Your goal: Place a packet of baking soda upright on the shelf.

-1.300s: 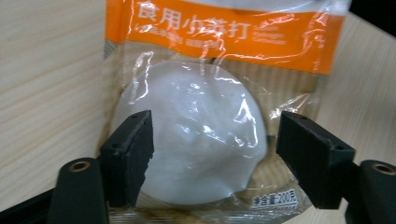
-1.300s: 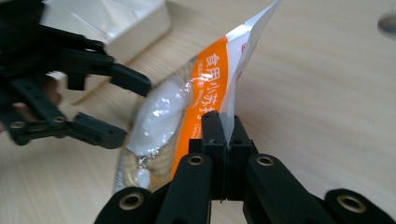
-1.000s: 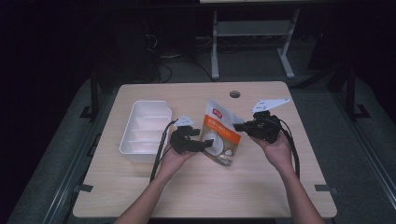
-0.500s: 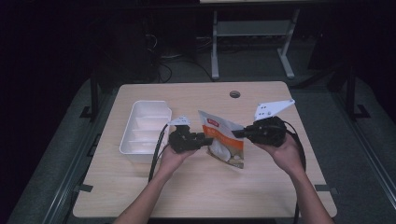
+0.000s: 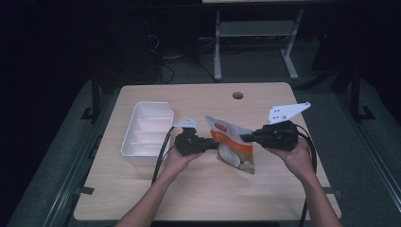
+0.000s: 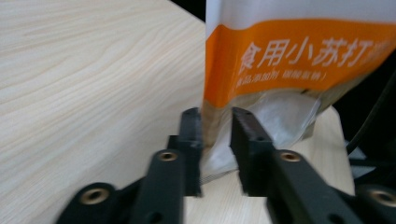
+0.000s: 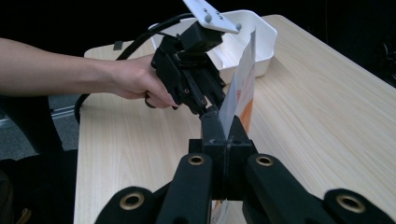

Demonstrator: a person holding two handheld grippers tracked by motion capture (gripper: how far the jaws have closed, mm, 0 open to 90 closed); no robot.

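An orange and white pouch (image 5: pixel 234 144) with Chinese print hangs just above the middle of the wooden table (image 5: pixel 198 194), held between both grippers. My left gripper (image 5: pixel 215 143) comes in from the left, and its jaws sit close on either side of the pouch (image 6: pixel 299 60) at its lower side edge, near the clear window. My right gripper (image 5: pixel 243 138) comes from the right and is shut on the pouch's thin upper edge (image 7: pixel 243 88). In the right gripper view its jaws (image 7: pixel 224 133) are pressed together on that edge, with the left gripper (image 7: pixel 210 109) and hand just beyond.
A white divided tray (image 5: pixel 142 142) stands left of the hands, its compartments bare; it also appears in the right gripper view as the tray (image 7: pixel 266 32) behind the pouch. A round cable hole (image 5: pixel 238 95) lies near the table's far edge. Cables trail from both grippers.
The pouch has come down and tipped flatter between the grippers. The left gripper has closed in on its side edge, and the right hand has shifted slightly right and down.
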